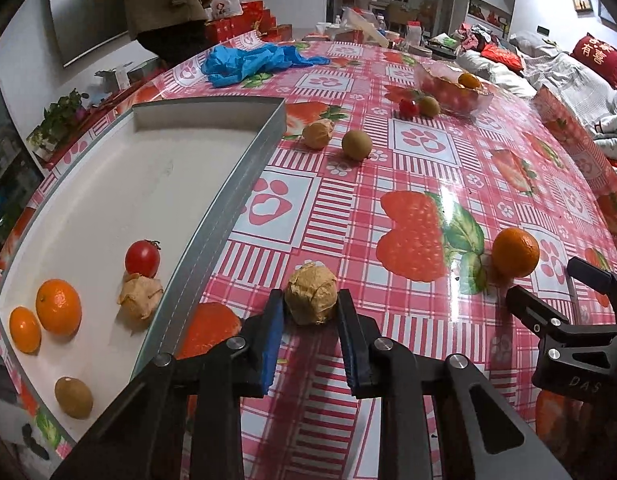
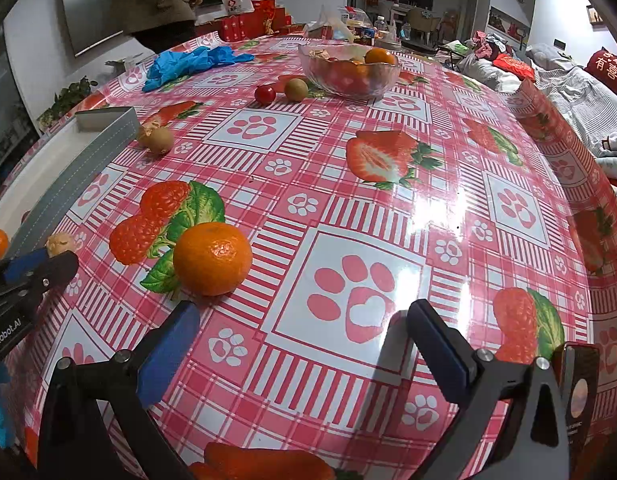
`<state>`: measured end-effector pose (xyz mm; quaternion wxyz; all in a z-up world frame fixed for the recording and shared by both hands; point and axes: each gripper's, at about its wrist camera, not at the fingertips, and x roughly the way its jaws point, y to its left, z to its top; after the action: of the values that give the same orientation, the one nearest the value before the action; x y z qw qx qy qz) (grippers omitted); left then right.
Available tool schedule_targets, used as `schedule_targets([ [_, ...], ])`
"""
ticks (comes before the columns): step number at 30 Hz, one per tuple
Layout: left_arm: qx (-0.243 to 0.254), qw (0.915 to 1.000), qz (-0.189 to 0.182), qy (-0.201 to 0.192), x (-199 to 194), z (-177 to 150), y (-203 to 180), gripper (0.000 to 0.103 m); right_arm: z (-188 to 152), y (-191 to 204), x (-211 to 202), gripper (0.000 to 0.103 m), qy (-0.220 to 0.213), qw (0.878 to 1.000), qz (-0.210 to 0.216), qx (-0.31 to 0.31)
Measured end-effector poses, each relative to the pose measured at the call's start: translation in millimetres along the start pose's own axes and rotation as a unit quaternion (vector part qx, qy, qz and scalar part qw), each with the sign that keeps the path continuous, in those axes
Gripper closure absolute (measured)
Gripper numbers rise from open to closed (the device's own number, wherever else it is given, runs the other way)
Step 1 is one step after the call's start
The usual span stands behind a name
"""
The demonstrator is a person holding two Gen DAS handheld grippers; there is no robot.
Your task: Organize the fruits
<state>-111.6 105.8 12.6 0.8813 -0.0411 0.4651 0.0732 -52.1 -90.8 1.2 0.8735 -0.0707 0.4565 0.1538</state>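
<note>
My left gripper (image 1: 310,300) is shut on a brown paper-wrapped fruit (image 1: 311,294), just right of the white tray (image 1: 244,168). The tray holds two oranges (image 1: 58,306), a tomato (image 1: 142,258), a wrapped fruit (image 1: 140,296) and a kiwi (image 1: 73,397). My right gripper (image 2: 300,316) is open and empty over the tablecloth, with an orange (image 2: 212,258) just ahead of its left finger. That orange also shows in the left wrist view (image 1: 515,252). Loose fruits lie further off: a wrapped fruit (image 1: 317,134), kiwis (image 1: 357,145), a tomato (image 2: 265,94).
A glass bowl (image 2: 350,70) of fruit stands at the table's far side. Blue gloves (image 1: 248,62) lie at the far left. A person (image 1: 168,0) stands behind the table. Bedding and cushions are to the right. The tray wall (image 2: 68,184) borders the left.
</note>
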Motion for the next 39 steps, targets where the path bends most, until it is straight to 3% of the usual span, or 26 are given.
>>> schedule_targets([
  [2, 0.000, 1.0000, 0.003, 0.003, 1, 1, 0, 0.053, 0, 0, 0, 0.000, 0.000, 1.000, 0.000, 0.000],
  [3, -0.008, 0.9999, 0.005, 0.010, 4, 2, 1, 0.034, 0, 0, 0, 0.000, 0.000, 1.000, 0.000, 0.000],
  [17, 0.000, 0.9999, -0.005, 0.012, 8, 7, -4, 0.035, 0, 0, 0, 0.000, 0.000, 1.000, 0.000, 0.000],
  [19, 0.004, 0.9999, -0.009, 0.009, 7, 7, -6, 0.049, 0, 0, -1, 0.000, 0.000, 1.000, 0.000, 0.000],
  [24, 0.013, 0.9997, -0.020, 0.007, 6, 8, -8, 0.065, 0, 0, -1, 0.000, 0.000, 1.000, -0.001, 0.000],
  [28, 0.011, 0.9995, -0.029, 0.009, 3, 6, -5, 0.070, 0, 0, -1, 0.000, 0.000, 1.000, -0.001, 0.000],
  [39, 0.013, 0.9993, -0.033, 0.009, 0, 2, -3, 0.070, 0, 1, 0, 0.000, 0.000, 1.000, -0.002, -0.001],
])
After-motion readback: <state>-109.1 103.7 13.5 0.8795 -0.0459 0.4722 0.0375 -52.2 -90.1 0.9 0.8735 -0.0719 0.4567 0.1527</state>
